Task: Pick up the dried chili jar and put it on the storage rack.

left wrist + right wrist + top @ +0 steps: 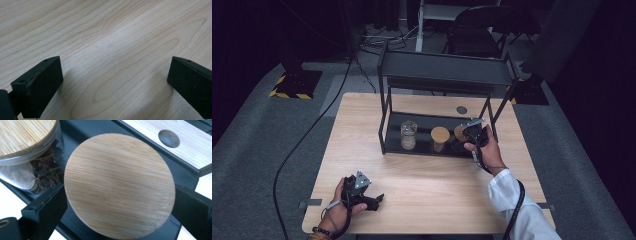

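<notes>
A jar with a round bamboo lid stands at the right end of the black rack's bottom tray. My right gripper reaches down over it, one jaw on each side of the jar. The lid hides the pads, and I see no grip on the jar. In the high view the right gripper covers most of that jar. My left gripper rests on the table near its front left corner. It is open, and between its jaws lies bare wood.
Beside it stands a lidded jar of dark dried leaves, then a lidless glass jar. The rack's top shelf overhangs the tray. A round hole lies in the table behind the rack. A cable crosses the floor at left.
</notes>
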